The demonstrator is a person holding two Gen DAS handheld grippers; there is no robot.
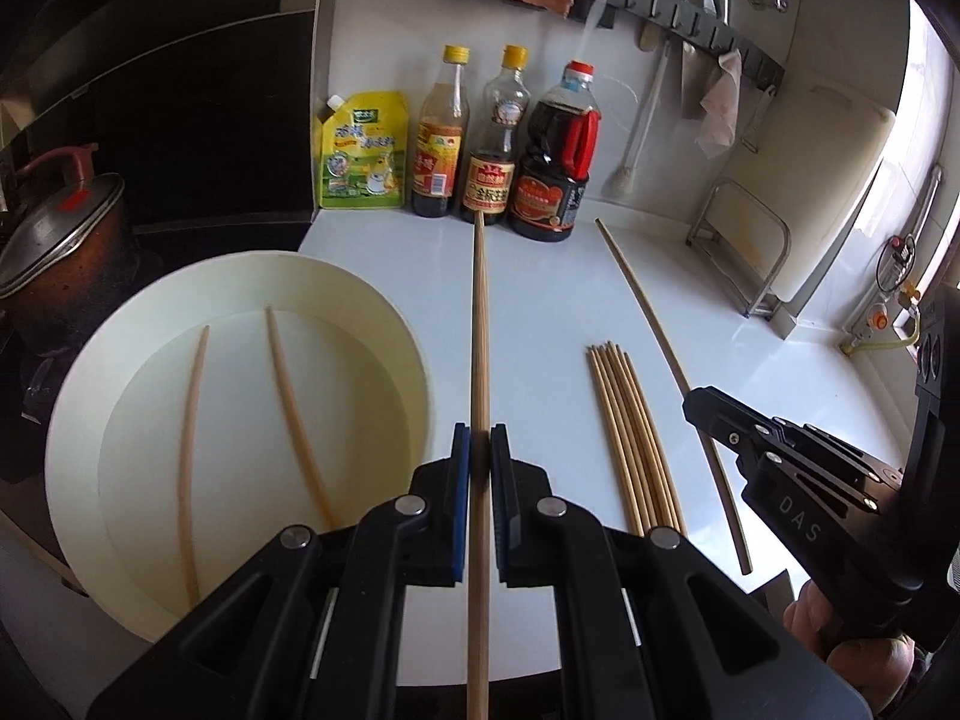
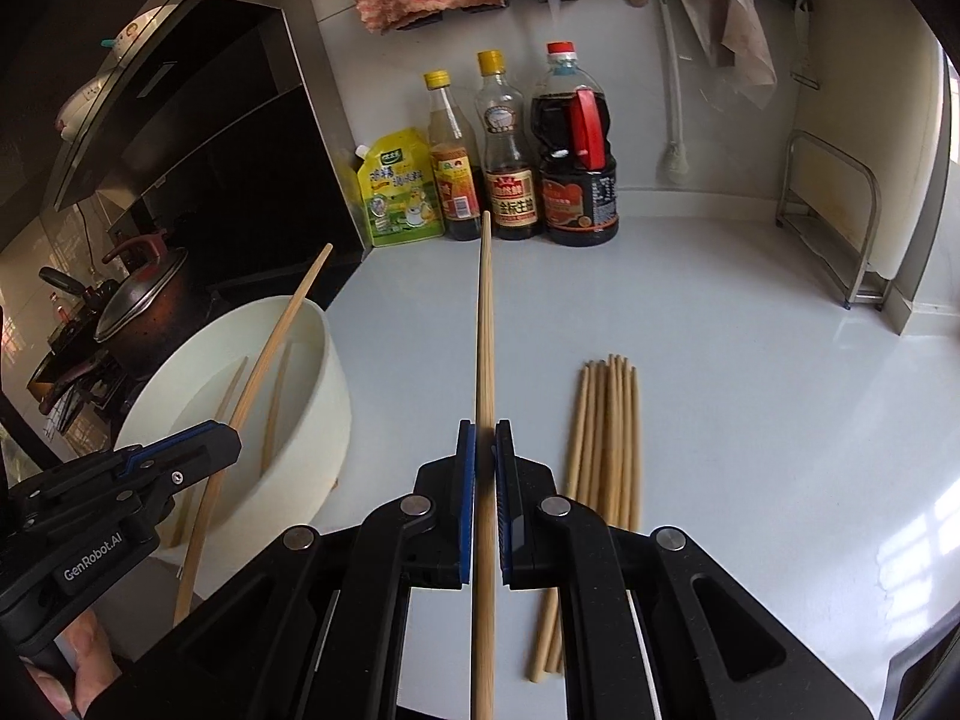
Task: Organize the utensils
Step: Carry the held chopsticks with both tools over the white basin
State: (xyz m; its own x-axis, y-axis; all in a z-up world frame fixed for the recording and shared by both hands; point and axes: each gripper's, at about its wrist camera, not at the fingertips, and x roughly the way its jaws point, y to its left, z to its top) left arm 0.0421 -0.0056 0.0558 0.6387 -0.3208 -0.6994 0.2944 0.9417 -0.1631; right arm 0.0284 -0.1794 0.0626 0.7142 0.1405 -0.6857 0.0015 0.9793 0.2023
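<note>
On the white counter [image 2: 690,330] a chopstick bundle [image 2: 603,420] lies beside the bowl [image 2: 324,360]. Left gripper [image 1: 480,444] pinches one chopstick [image 1: 480,330]; right gripper [image 2: 485,441] pinches another chopstick [image 2: 486,330].

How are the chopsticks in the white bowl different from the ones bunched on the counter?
The two chopsticks in the bowl lie apart inside the white bowl, while the bundle on the counter has many pressed side by side. The bowl pair rest on the bowl's floor; the bundle lies flat on the white counter. Both look like the same plain light wood.
</note>
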